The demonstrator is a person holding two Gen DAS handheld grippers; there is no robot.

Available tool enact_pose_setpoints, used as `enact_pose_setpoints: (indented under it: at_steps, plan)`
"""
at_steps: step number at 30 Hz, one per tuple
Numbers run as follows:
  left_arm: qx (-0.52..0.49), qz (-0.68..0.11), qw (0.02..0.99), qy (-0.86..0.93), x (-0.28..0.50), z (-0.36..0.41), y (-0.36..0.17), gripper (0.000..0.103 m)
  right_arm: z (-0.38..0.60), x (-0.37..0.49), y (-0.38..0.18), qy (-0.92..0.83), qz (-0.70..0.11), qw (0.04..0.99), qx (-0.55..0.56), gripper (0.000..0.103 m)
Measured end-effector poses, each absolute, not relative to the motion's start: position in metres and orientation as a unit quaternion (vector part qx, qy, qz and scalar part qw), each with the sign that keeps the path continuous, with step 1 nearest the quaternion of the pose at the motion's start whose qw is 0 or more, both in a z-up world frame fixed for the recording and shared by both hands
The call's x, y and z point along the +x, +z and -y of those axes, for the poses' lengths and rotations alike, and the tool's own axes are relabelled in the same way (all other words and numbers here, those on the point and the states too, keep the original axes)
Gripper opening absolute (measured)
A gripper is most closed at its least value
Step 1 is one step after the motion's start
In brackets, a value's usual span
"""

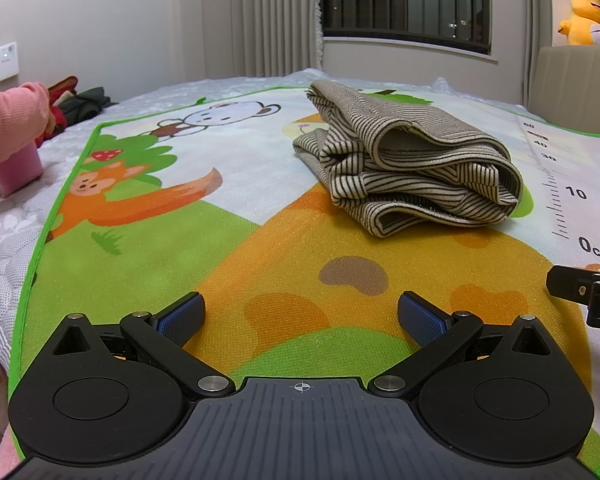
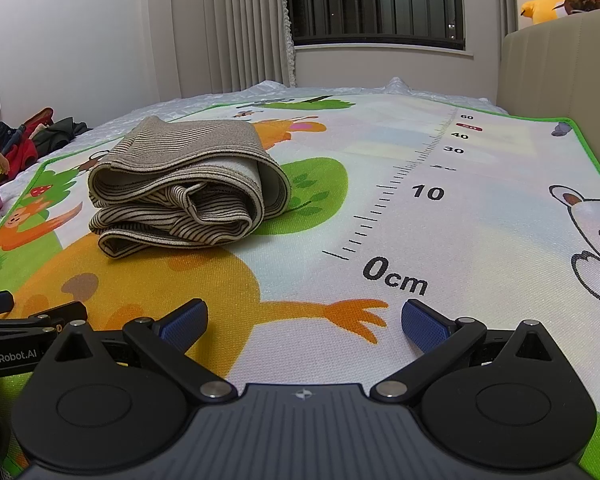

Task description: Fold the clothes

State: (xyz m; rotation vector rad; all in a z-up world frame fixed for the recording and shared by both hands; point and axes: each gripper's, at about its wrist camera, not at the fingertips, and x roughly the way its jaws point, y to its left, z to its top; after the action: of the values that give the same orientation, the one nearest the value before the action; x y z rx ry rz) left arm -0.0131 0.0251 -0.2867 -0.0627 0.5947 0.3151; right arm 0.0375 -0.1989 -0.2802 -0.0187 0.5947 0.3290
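I see the folded shirt (image 1: 408, 160) on the mat (image 1: 260, 264); both my grippers, left (image 1: 301, 316) and right (image 2: 304, 322), hover near it, jaws apart, empty.

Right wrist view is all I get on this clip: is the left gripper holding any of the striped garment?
Observer: No. The left gripper is open and empty, and sits short of the folded striped garment.
Operator: Is anyone else near the work area?
Observer: Yes. A pink sleeve reaches in at the far left, beside the play mat rather than over it.
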Motion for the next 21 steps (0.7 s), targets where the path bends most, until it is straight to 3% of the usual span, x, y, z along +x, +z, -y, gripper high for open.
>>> enact_pose_setpoints:
  at_steps: [21]
  plan:
    - [-0.029, -0.288, 0.944, 0.156, -0.0144, -0.024, -0.2875, 0.103, 0.1982, 0.0365, -0.2807, 0.161, -0.29, 0.943, -0.007, 0.103]
